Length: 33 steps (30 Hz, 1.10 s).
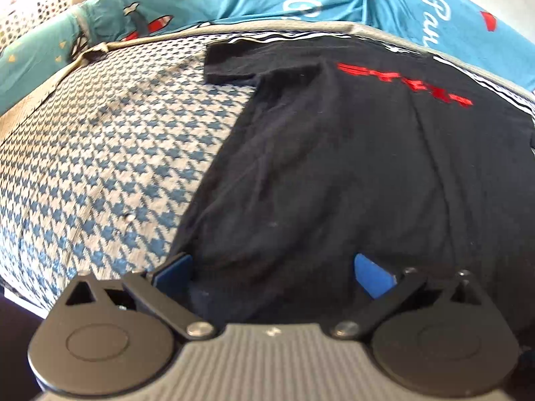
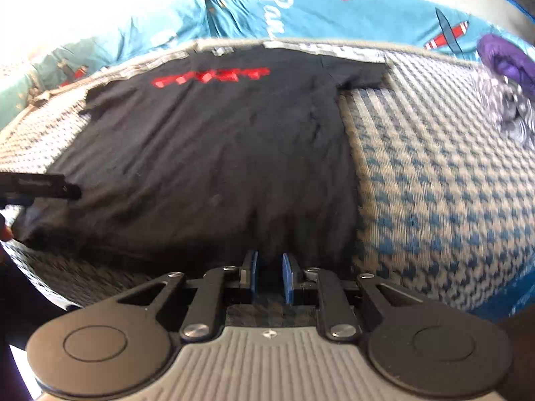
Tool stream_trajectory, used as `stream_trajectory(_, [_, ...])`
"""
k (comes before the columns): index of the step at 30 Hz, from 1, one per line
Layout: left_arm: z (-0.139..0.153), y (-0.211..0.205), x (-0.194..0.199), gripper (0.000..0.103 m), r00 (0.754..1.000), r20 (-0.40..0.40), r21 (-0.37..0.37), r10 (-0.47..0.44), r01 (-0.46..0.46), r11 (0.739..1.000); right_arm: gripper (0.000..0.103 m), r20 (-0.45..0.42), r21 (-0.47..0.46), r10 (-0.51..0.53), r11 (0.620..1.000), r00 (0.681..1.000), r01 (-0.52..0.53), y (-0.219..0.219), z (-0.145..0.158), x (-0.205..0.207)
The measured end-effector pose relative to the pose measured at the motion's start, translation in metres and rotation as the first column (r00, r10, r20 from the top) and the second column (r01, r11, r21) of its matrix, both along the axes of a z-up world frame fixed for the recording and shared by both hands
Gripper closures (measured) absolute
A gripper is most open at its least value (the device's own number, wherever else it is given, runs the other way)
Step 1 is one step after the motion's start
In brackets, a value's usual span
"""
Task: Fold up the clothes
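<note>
Left gripper (image 1: 272,272) low in frame, jaws spread wide, right gripper (image 2: 270,275) jaws narrowly parted, both angled downward

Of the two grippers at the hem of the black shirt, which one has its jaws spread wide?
The left gripper: its blue pads stand far apart over the black T-shirt. The right gripper has its pads close together, with only a narrow gap at the hem.

White script on blue bedding (image 1: 444,16) — reads "Pa…", rest cut off; same "Pa…" in right wrist view (image 2: 277,3). Red print on black shirt (image 1: 404,83) — blurred, unreadable in both views (image 2: 210,77).
</note>
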<state>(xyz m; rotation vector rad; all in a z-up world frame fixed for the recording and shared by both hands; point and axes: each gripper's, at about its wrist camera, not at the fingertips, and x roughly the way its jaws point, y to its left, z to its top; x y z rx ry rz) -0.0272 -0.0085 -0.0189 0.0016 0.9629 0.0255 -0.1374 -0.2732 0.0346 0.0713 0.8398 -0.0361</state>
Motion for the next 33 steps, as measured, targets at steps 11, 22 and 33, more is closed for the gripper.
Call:
stream_trajectory(11, [0.026, 0.042, 0.031, 0.0, 0.99, 0.046, -0.125, 0.131, -0.124, 0.984, 0.078, 0.008, 0.075, 0.071, 0.995, 0.997, -0.072, -0.048, 0.026, 0.059])
stream_trajectory(22, [0.019, 0.048, 0.099, 0.008, 1.0, 0.013, -0.119, 0.011, -0.01, 0.993, 0.075, 0.009, 0.13, 0.032, 0.991, 0.999, -0.033, -0.09, 0.01, 0.115])
stream_trajectory(33, [-0.004, 0.042, 0.101, 0.0, 1.0, -0.005, 0.012, 0.018, -0.018, 1.0, 0.075, -0.042, 0.244, -0.051, 0.968, 0.998, 0.06, -0.117, -0.015, 0.158])
